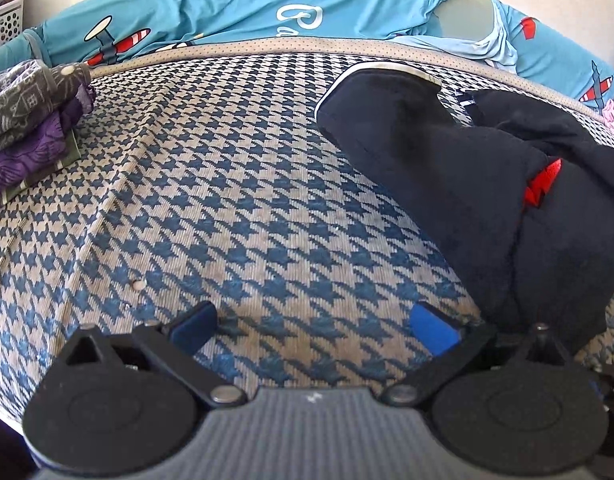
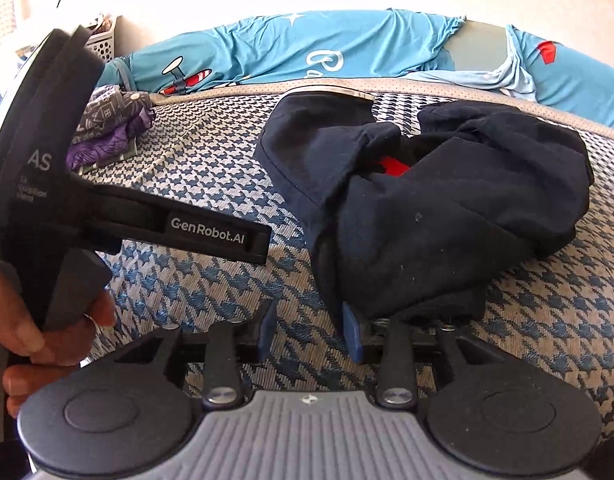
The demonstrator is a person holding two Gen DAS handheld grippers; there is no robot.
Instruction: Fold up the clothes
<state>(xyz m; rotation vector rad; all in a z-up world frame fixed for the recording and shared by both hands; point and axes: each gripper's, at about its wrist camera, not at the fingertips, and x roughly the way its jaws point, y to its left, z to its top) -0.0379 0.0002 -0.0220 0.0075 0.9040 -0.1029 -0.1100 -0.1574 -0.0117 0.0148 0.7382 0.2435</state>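
A crumpled black garment (image 1: 447,168) with a red print lies on the houndstooth cover (image 1: 235,184), to the right in the left wrist view. My left gripper (image 1: 313,326) hovers open over bare cover, its right pad close beside the garment's near edge, nothing between the pads. In the right wrist view the same black garment (image 2: 447,208) is bunched in the middle. My right gripper (image 2: 310,334) is open, with the garment's near edge draped against its right pad (image 2: 353,336). The left gripper (image 2: 259,244) shows from the side at the left, held by a hand (image 2: 47,320).
A folded stack of purple and grey clothes (image 1: 31,128) sits at the far left of the cover (image 2: 195,160). Behind runs a teal sheet with aeroplane prints (image 1: 227,12). A white slatted basket (image 2: 103,40) stands at the back left against a pale wall.
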